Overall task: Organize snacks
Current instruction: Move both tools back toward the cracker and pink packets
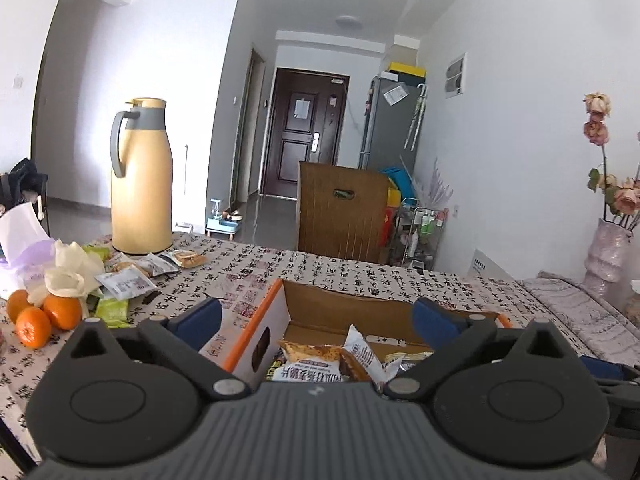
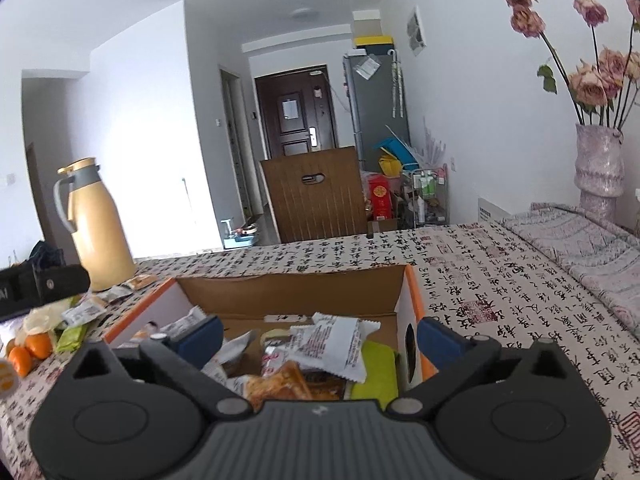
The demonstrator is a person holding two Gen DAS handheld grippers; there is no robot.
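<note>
Ahead of both sets of fingers, a table (image 2: 500,280) under a cloth printed with black calligraphy. Straight between the fingers and just beyond them, an open cardboard box (image 2: 288,292) with orange-edged white sides, holding a loose heap of snack packets (image 2: 332,344): white wrappers, a brown biscuit pack, a green one. Far off beyond the left fingers, a tall yellow thermos jug (image 1: 142,184) standing upright. Beyond the right fingers, far right, a pale vase (image 2: 600,164) of dried pink roses. Outside the left fingers, more snack packets on the cloth (image 1: 132,280), then three oranges (image 1: 40,316) close together. Left gripper (image 1: 320,316) spread wide, blue pads astride the box's near end, gripping nothing. Right gripper (image 2: 320,336) likewise spread wide, one pad over the heap, the other outside the box wall, empty.
</note>
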